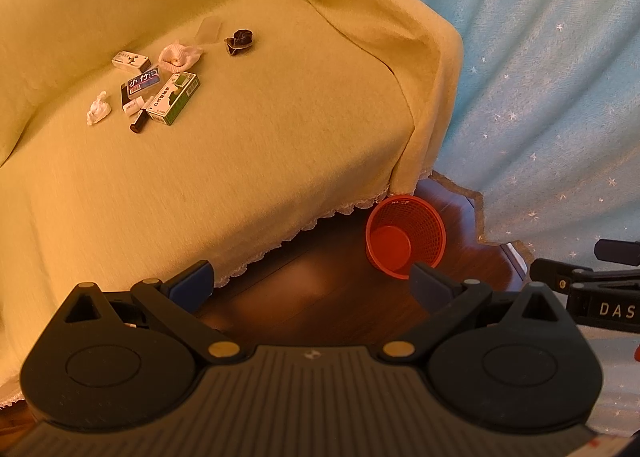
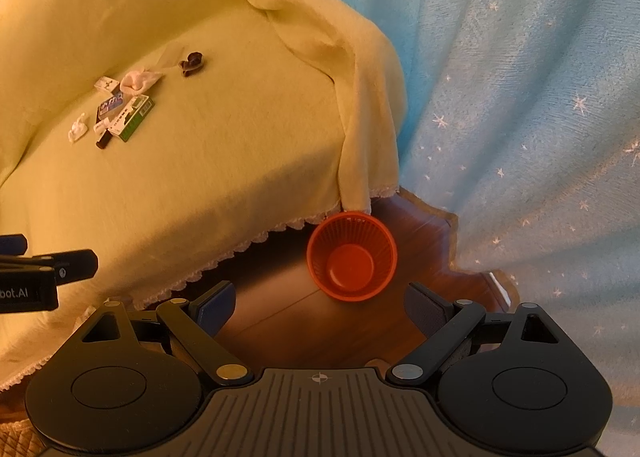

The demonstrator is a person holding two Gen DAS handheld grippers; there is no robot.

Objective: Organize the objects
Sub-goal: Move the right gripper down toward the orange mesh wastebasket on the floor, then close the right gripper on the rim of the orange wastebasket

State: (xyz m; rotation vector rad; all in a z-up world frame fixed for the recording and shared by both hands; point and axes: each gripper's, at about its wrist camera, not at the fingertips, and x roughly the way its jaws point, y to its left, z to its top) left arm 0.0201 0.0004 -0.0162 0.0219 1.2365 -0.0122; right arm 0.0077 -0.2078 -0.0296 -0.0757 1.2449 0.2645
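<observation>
clutter: boxes (image 1: 173, 98), crumpled tissues (image 1: 97, 109), dark tube (image 1: 140, 122) heaped mid-sofa (image 1: 280, 129), tube's length running toward sofa front | bin: red basket (image 2: 352, 257) on floor at sofa corner | left tool (image 1: 312, 283) nearer heap, spread wide, empty | right tool (image 2: 320, 307) over basket, wide, empty

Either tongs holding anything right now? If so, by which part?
Nothing held. Left tongs and right tongs both stand open and empty above the floor near the red basket.
</observation>
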